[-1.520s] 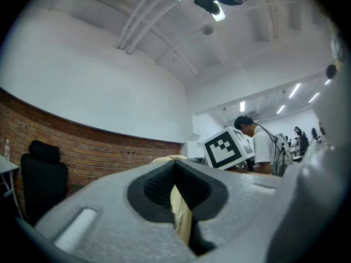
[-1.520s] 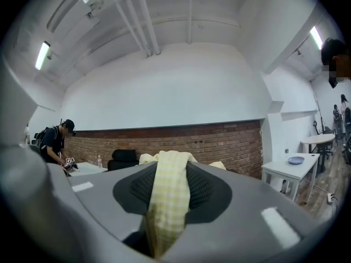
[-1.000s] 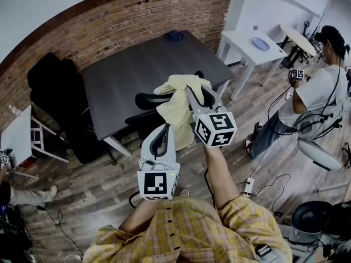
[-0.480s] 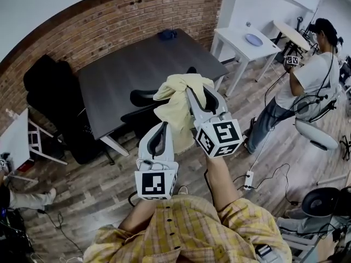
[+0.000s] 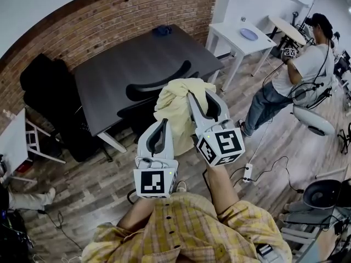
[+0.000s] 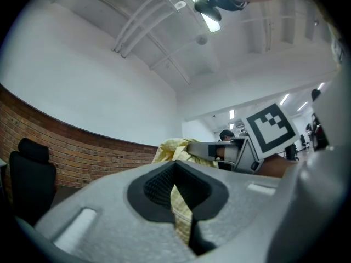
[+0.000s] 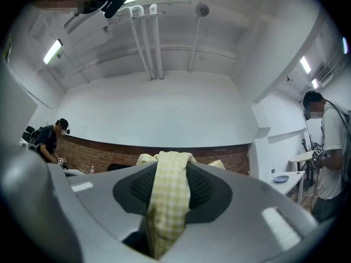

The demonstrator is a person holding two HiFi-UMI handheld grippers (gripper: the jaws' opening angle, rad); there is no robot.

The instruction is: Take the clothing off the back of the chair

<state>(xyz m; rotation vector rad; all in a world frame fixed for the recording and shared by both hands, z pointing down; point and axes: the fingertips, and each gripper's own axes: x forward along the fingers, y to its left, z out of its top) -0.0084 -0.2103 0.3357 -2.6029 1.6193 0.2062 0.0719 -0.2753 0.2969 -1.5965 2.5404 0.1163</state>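
The pale yellow checked garment (image 5: 176,107) hangs bunched between my two grippers, above and in front of the black office chair (image 5: 159,83), whose curved back shows bare. My right gripper (image 5: 193,95) is shut on the garment's upper part; a fold of the cloth (image 7: 167,201) drapes over its jaws. My left gripper (image 5: 164,127) is lower and to the left, shut on a narrow strip of the same cloth (image 6: 181,212). From the left gripper view the right gripper (image 6: 216,149) shows with the cloth bunched behind it.
A dark table (image 5: 126,64) stands behind the chair, with a blue object (image 5: 161,30) at its far edge. A white table (image 5: 233,41) with a blue plate (image 5: 248,34) is at the right, beside a standing person (image 5: 299,78). Black chairs (image 5: 46,86) stand left; cables cross the floor.
Both grippers have risen and drawn back toward me with the garment. The cloth has come away from the chair back, which now shows uncovered.
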